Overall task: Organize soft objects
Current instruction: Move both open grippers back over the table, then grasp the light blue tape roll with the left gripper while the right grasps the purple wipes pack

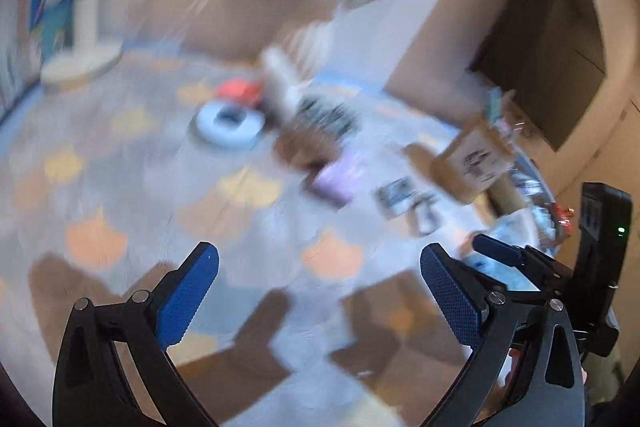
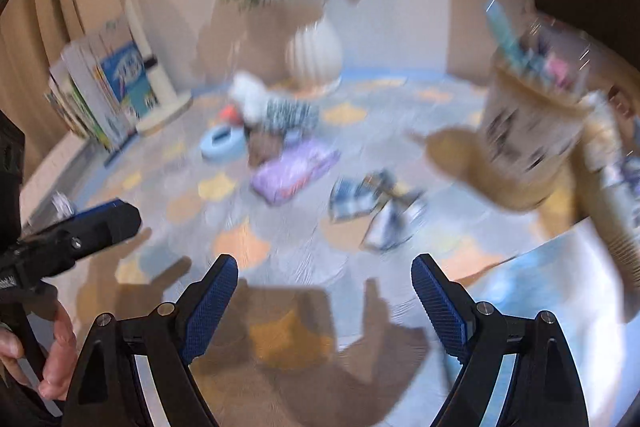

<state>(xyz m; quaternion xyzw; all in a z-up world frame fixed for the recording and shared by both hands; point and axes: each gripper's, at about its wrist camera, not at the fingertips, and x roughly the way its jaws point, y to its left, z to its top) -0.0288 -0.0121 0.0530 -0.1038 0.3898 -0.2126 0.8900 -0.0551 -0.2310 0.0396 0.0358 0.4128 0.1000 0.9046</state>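
Observation:
Both views are motion-blurred. Soft items lie on a patterned round table [image 2: 248,243]: a purple packet [image 2: 294,171] [image 1: 334,181], plaid cloths [image 2: 376,207] [image 1: 408,203], a brown soft item [image 2: 264,145] [image 1: 306,147], a black-and-white cloth [image 2: 290,113] [image 1: 326,113] and a white plush [image 2: 250,95] [image 1: 280,83]. My left gripper [image 1: 318,261] is open and empty above the table's near part. My right gripper [image 2: 324,273] is open and empty, short of the cloths. The right gripper's fingers [image 1: 498,251] also show at the right in the left wrist view.
A light-blue ring-shaped dish [image 2: 222,145] [image 1: 230,125] and a red object [image 1: 240,91] lie mid-table. A white vase with flowers [image 2: 314,53] stands at the back. A cardboard box [image 2: 528,143] [image 1: 476,159] with items sits right. Books [image 2: 104,91] and a lamp base [image 2: 164,111] stand left.

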